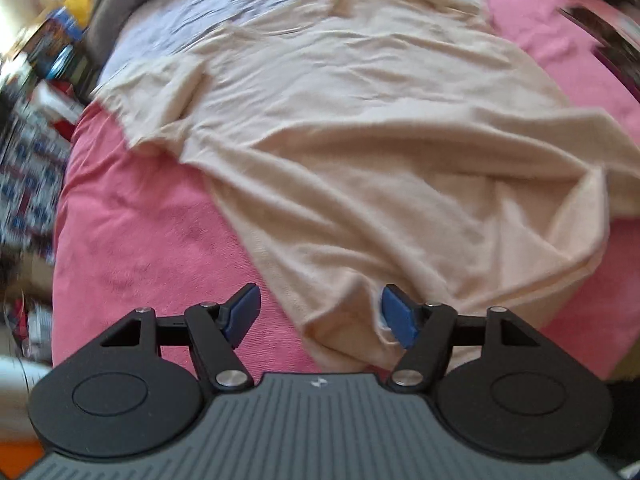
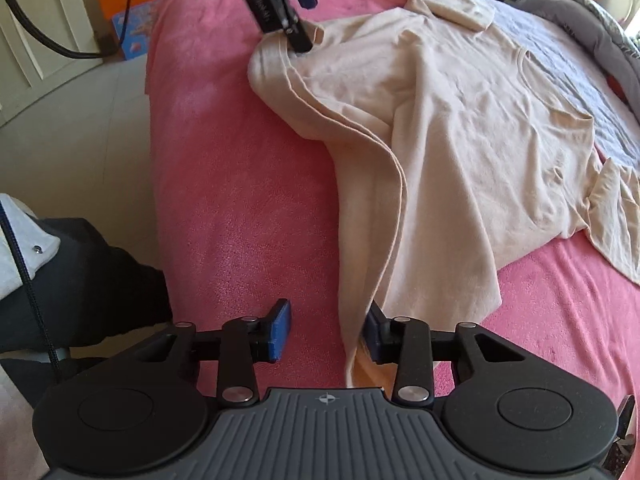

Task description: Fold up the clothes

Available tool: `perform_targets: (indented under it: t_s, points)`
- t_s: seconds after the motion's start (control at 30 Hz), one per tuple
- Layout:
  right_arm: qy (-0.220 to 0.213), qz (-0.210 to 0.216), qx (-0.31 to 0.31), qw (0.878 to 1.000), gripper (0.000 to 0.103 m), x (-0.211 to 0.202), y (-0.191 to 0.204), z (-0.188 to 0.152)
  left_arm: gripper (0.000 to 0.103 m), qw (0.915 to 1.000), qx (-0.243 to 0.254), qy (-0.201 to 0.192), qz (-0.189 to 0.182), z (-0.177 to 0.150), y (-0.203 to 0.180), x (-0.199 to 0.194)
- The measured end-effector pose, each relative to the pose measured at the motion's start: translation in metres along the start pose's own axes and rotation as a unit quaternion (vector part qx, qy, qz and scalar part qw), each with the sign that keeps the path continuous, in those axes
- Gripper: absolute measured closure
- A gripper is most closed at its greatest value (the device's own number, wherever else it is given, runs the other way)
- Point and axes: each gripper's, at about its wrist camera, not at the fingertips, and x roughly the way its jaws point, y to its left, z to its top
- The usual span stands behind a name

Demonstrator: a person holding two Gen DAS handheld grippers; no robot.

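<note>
A cream T-shirt point(image 1: 360, 128) lies spread on a pink blanket point(image 1: 132, 216), its collar at the far end. My left gripper point(image 1: 320, 316) is open, its blue pads on either side of a bunched hem corner. In the right wrist view the same shirt point(image 2: 460, 120) lies with its hem edge raised in a ridge. My right gripper point(image 2: 328, 332) is open, and the other hem corner hangs between its pads, against the right pad point(image 2: 376, 328). The left gripper point(image 2: 296, 20) shows at the top of that view, over the far hem corner.
The bed edge and pale floor point(image 2: 72, 128) lie to the left in the right wrist view. A grey-lilac sheet point(image 2: 560, 64) and grey cushion point(image 2: 592, 16) lie beyond the shirt. Boxes and clutter point(image 1: 36, 120) stand off the bed's side. A dark cable point(image 2: 36, 32) hangs near the left gripper.
</note>
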Motion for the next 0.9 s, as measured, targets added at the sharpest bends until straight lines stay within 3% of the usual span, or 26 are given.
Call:
perform_targets:
  t_s: [0.1,0.23,0.43,0.47,0.5,0.57,0.77,0.83,0.9]
  points:
    - [-0.003,0.0,0.01,1.0,0.064,0.003,-0.005,-0.001,0.033,0.9994,0.017,-0.009,-0.029,-0.001,-0.009,-0.003]
    - [-0.002,-0.001,0.024,1.0,0.064,0.008,-0.012,0.002,0.034,0.9998,0.006,0.015,-0.012,0.0,-0.016,0.009]
    - [-0.012,-0.025,0.068,0.997,0.064,0.0,-0.018,0.0,0.067,0.9994,-0.017,0.015,-0.026,-0.005,-0.018,-0.001]
    - [-0.014,-0.028,0.08,0.996,0.064,-0.002,-0.02,-0.002,0.08,0.9994,-0.017,0.017,-0.024,-0.006,-0.018,-0.005]
    - [-0.018,-0.028,0.092,0.995,0.064,-0.005,-0.023,-0.004,0.086,0.9994,-0.021,0.019,-0.022,-0.007,-0.018,-0.008]
    - [-0.028,-0.025,0.12,0.992,0.064,-0.015,-0.027,-0.008,0.09,0.9989,-0.033,0.024,-0.023,-0.01,-0.015,-0.014]
    - [-0.057,-0.03,0.212,0.975,0.063,-0.035,-0.043,-0.007,0.092,0.9963,-0.079,0.034,-0.008,-0.021,0.0,-0.025]
    - [-0.056,-0.036,0.217,0.974,0.063,-0.032,-0.048,-0.001,0.092,0.9951,-0.092,0.037,-0.007,-0.023,0.004,-0.027]
    - [-0.045,-0.037,0.182,0.982,0.062,-0.016,-0.043,0.008,0.092,0.9943,-0.098,0.042,-0.006,-0.027,0.006,-0.027]
